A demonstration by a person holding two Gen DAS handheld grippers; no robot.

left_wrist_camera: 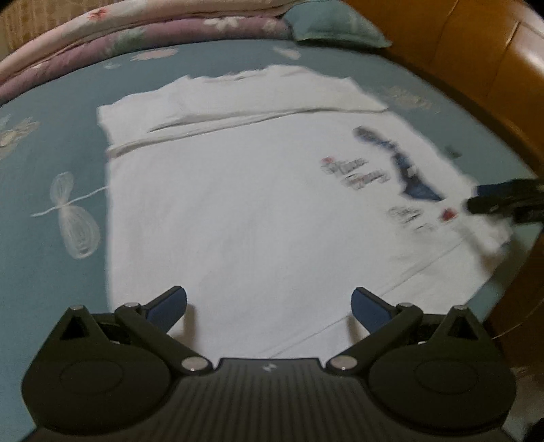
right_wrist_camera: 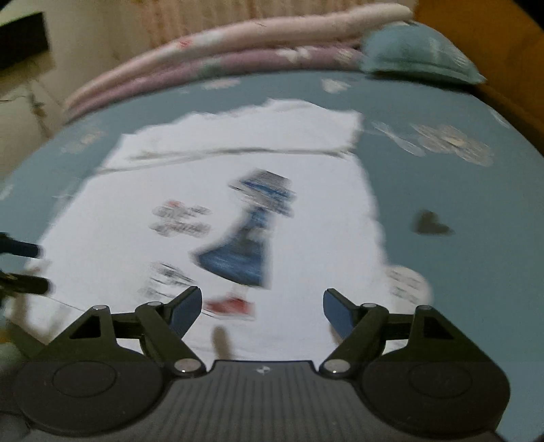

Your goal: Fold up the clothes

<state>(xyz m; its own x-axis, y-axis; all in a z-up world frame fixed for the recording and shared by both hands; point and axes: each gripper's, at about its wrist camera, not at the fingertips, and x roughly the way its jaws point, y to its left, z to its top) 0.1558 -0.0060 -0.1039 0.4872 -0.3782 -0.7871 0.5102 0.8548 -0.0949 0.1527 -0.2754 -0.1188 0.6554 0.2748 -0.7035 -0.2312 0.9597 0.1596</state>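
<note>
Teal bed sheet with pale flower prints [left_wrist_camera: 51, 142] covers the bed, folded pink and purple floral quilt [left_wrist_camera: 102, 37] plus teal pillow [left_wrist_camera: 333, 23] at the far edge, wooden headboard [left_wrist_camera: 459, 51] alongside. White T-shirt with a blue figure print [left_wrist_camera: 238, 204] lies flat mid-bed, far portion folded over in a band; print is blurred. Left gripper [left_wrist_camera: 268, 306] and right gripper [right_wrist_camera: 261, 307] both spread wide over the shirt's near edge, nothing pinched, 2 blue pads each.

The right gripper [right_wrist_camera: 261, 306] hangs with jaws apart and empty above a white printed T-shirt [right_wrist_camera: 112, 234] spread on the blue bedsheet [right_wrist_camera: 442, 190].
</note>
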